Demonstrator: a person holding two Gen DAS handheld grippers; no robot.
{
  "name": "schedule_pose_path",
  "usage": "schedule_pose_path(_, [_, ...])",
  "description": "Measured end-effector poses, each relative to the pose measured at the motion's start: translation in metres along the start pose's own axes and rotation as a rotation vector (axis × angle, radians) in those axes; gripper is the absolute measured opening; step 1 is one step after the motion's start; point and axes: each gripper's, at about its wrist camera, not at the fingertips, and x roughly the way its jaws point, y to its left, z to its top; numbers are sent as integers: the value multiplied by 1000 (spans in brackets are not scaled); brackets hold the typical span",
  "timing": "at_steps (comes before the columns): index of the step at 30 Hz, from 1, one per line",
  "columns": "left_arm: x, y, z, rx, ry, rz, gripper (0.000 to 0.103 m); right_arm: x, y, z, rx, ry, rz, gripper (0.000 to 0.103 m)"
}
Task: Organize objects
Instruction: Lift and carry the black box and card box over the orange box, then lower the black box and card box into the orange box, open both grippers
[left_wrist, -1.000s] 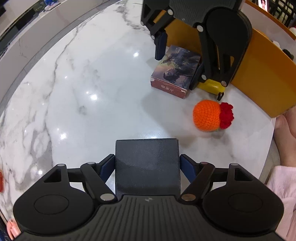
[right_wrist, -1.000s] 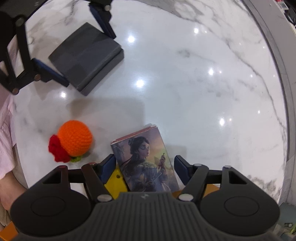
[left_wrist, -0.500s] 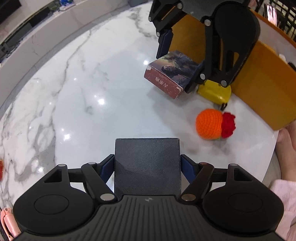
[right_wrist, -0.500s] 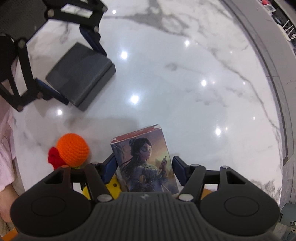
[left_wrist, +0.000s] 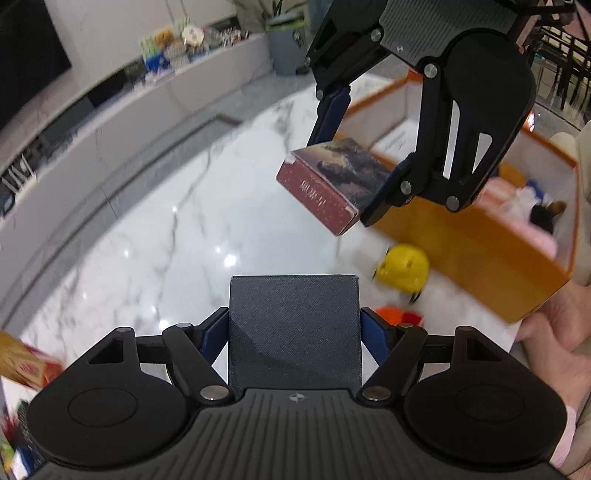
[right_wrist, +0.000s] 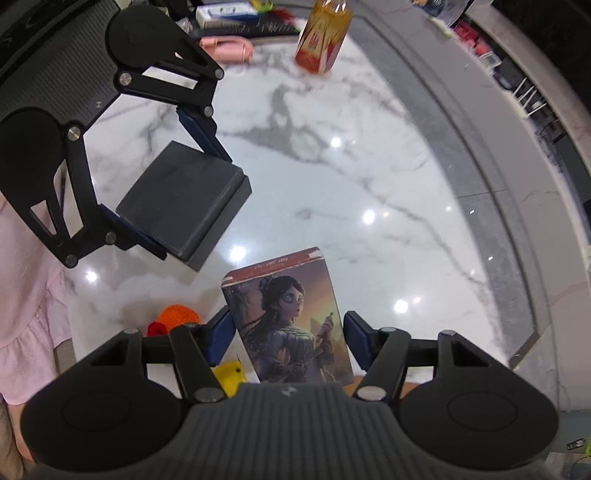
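The crocheted orange toy (left_wrist: 400, 314) is mostly hidden behind the dark box's (left_wrist: 293, 332) corner in the left wrist view, and the yellow toy (left_wrist: 402, 267) near the marble table's (left_wrist: 147, 240) edge is motion-blurred. In the orange bin (left_wrist: 480, 247), the contents blur into pink and dark shapes. A red-and-yellow carton (left_wrist: 26, 363) is cut off at the picture's left edge. The spine lettering on the illustrated box (left_wrist: 325, 188) is unreadable.

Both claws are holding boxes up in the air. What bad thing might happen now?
The picture box is pinched only at its back end by the right gripper and tilts downward, so it might slip and drop onto the marble table. The dark box in the left gripper hangs close by, so the two could bump.
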Motion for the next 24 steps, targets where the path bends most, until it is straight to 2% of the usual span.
schedule_pose_path(6, [-28, -31, 37, 86, -83, 2, 86, -51, 1, -21, -1, -20, -65, 65])
schedule_pose_path(11, [-28, -69, 68, 184, -128, -34, 86, -68, 2, -65, -2, 63, -107, 65])
schedule_pose_path(16, [-3, -101, 89, 286, -123, -79, 86, -63, 6, -116, -27, 137, -127, 65])
schedule_pose_path(24, [43, -126, 111, 363, -85, -135, 86, -20, -3, -169, -69, 216, -69, 65])
